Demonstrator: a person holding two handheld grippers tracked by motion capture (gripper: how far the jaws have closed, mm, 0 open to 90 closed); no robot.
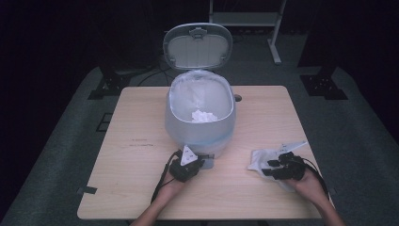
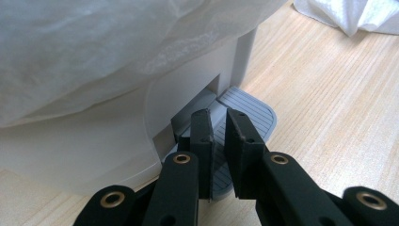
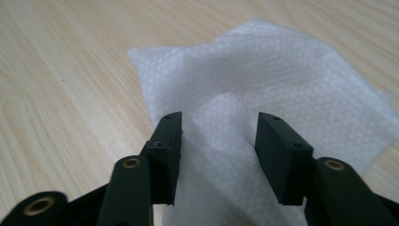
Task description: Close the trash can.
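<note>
A grey pedal bin point(image 1: 200, 117) with a white liner stands mid-table, its lid point(image 1: 197, 46) raised, and a crumpled tissue point(image 1: 203, 116) lies inside it. My left gripper point(image 1: 200, 162) is at the bin's front foot. In the left gripper view this gripper point(image 2: 219, 115) is shut, with its tips resting on the ribbed grey pedal point(image 2: 249, 110). A white paper towel point(image 1: 261, 157) lies flat on the table at the right. My right gripper point(image 3: 219, 127) stands over it, jaws partly open, a raised fold of the towel point(image 3: 263, 80) between them.
The wooden table point(image 1: 141, 165) carries the bin and the towel. The towel point(image 2: 348, 14) also shows at the top right of the left gripper view. A white desk frame stands on the dark floor behind the table.
</note>
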